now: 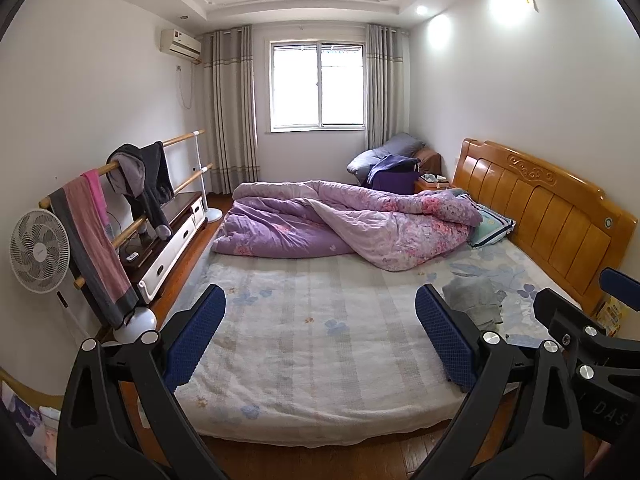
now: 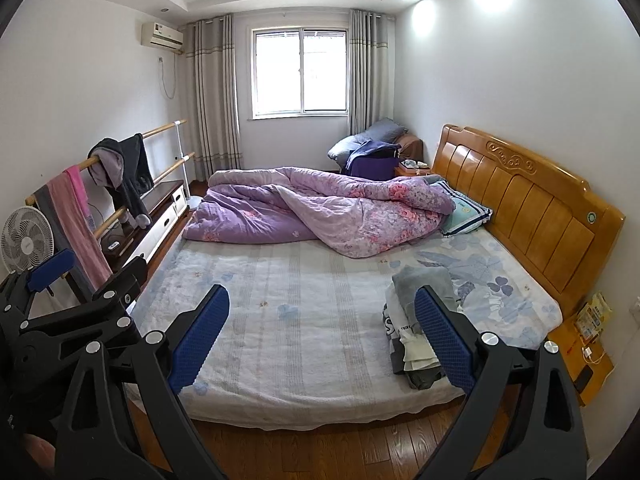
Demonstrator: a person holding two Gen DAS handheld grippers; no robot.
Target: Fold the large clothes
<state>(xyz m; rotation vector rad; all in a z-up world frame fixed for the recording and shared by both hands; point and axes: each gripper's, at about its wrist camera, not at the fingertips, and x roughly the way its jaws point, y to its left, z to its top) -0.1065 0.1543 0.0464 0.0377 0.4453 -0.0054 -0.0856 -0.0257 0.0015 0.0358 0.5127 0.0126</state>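
Observation:
A pile of grey and white clothes (image 2: 416, 320) lies on the near right part of the bed (image 2: 300, 320); in the left wrist view only its grey top (image 1: 476, 300) shows behind a blue pad. My left gripper (image 1: 320, 328) hangs open over the bed's near edge, holding nothing. My right gripper (image 2: 320, 328) is open too, its right finger (image 2: 444, 340) in front of the pile. The left gripper (image 2: 80, 292) also shows at the left of the right wrist view, and the right gripper (image 1: 580, 320) at the right of the left wrist view.
A crumpled purple floral quilt (image 1: 344, 224) covers the far half of the bed, with a pillow (image 1: 492, 224) by the wooden headboard (image 1: 552, 208). A rail with hanging garments (image 1: 140, 176), a towel (image 1: 96, 240), a fan (image 1: 38, 252) and a low cabinet (image 1: 172, 240) line the left wall. Wooden floor (image 2: 320, 452) lies below.

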